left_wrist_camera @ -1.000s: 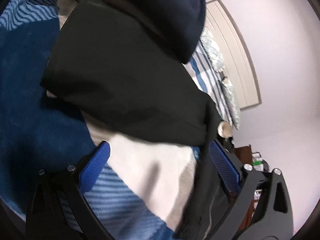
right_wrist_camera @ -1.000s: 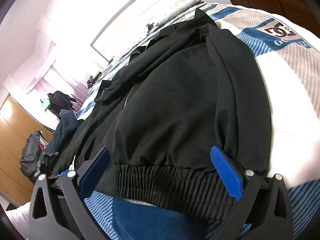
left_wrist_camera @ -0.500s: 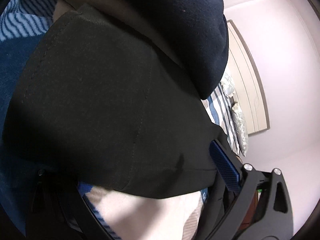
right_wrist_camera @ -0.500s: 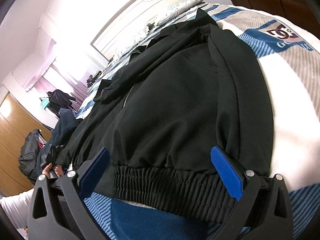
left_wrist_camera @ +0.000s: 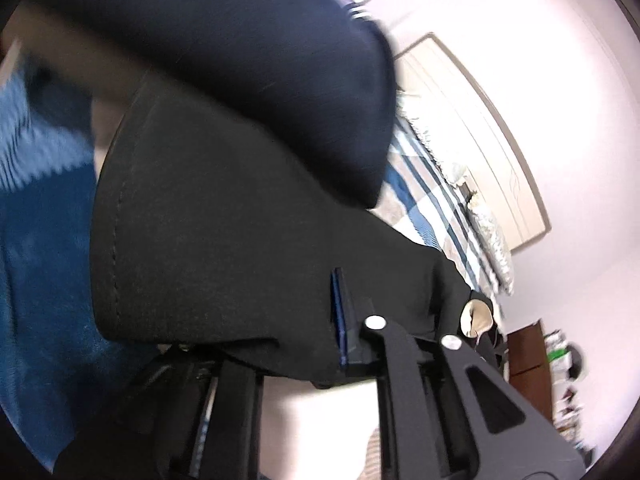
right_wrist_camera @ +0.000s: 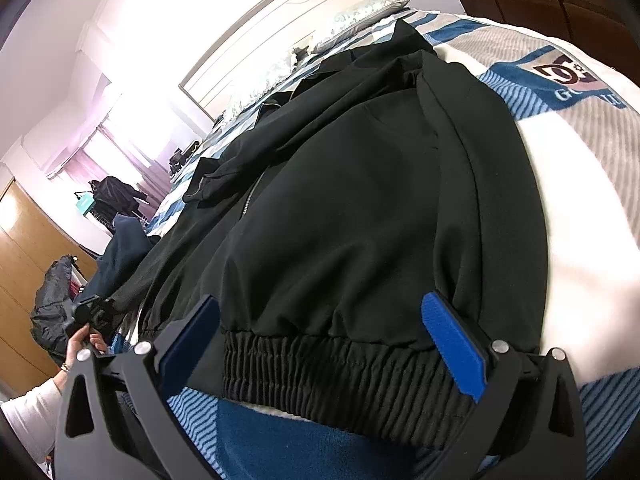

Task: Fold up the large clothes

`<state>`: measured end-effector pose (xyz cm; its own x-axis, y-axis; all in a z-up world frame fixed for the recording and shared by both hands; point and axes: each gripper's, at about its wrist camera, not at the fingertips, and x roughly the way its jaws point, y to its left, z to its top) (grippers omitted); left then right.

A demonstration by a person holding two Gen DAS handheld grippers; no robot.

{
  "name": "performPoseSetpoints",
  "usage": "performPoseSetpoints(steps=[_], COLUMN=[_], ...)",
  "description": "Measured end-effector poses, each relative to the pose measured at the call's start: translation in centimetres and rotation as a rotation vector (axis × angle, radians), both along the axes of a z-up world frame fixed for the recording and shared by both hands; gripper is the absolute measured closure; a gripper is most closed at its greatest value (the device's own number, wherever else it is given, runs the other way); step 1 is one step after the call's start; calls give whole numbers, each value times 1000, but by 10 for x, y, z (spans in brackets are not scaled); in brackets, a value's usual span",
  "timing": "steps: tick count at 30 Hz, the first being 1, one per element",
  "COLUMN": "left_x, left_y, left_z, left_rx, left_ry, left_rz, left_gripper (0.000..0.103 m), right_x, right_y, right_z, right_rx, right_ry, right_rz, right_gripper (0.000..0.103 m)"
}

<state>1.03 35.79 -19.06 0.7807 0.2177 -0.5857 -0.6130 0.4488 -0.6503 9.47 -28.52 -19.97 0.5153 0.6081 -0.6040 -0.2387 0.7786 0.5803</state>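
The bed [right_wrist_camera: 592,184], covered by a blue-and-white striped blanket, carries the whole job, a broad soft surface on which a big garment can be spread flat. The black jacket [right_wrist_camera: 360,208] lies along it with its zip up the middle and its ribbed hem [right_wrist_camera: 340,376] at the near edge, laid out so the sides can be brought over one another. In the left wrist view a flap of the jacket [left_wrist_camera: 208,248] drapes over the left tool [left_wrist_camera: 340,320], whose jaws have just been closing and are now clenched on that black cloth, the blue pad edge pressed into it; I judge this grip is for lifting the near left side across. The right tool [right_wrist_camera: 320,344] is spread wide with the hem lying between its blue pads, nothing pinched yet, likely poised to take that corner. A dark blue garment [left_wrist_camera: 280,80] hangs above the left tool.
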Motion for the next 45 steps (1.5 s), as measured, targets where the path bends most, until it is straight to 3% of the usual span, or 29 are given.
performPoseSetpoints(steps=[5,11,17,24,30,33,36,40,45], left_x=[26,72,147,217,292,320,343,361,372], left_y=[-44,-104,-156,-233,-311,-356,-400,-441,-489], left_z=[61,133,195,229,217,195,159,105,31], left_rx=[204,388,450,489,513,536,564,570,710], left_ry=[-1,-37,-90,-100,-58,-24,37,121,327], left_rz=[-111,-283,-435,-641,-822,-917,-1013,-1071,-1160], left_gripper=[93,93,94,94,94,94,94,94,93], right_x=[1,4,7,7,6,5,6,9,9], right_y=[-4,-7,-11,-18,-22,-23,-24,-29,-31], right_z=[0,-1,-2,-2,-1,-1,-1,-1,-1], right_rx=[29,48,70,104,129,139,148,173,188], right_ry=[10,19,27,38,52,58,65,77,82], right_rz=[0,5,14,19,22,23,24,25,28], right_gripper=[4,4,4,4,4,4,4,4,4])
